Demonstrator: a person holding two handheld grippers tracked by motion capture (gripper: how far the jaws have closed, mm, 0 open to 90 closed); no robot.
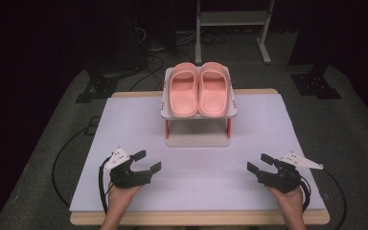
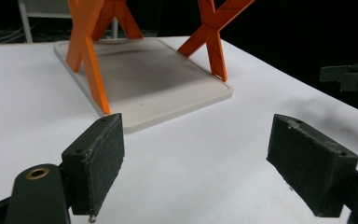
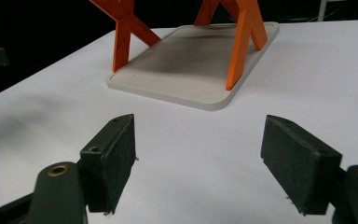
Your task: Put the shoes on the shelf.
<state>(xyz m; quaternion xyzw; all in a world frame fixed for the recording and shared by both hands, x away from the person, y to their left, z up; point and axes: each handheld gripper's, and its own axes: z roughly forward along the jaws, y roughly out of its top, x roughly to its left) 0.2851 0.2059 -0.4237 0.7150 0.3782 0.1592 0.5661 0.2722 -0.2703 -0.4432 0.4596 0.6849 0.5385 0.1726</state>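
The left claw [image 1: 146,162] hovered low over the white desk [image 1: 124,129], its jaws spread wide with nothing between them. The right claw [image 1: 260,163] did the same, its jaws wide and empty too. Ahead of both claws, between them and farther across the desk, stood a small rack [image 1: 197,139] with orange legs [image 2: 89,51] on a pale base plate. A pair of pink slippers [image 1: 197,89] lay side by side on its top shelf, well apart from either claw. In the right gripper view, the rack's base plate [image 3: 186,70] lay just beyond the open pads [image 3: 115,158].
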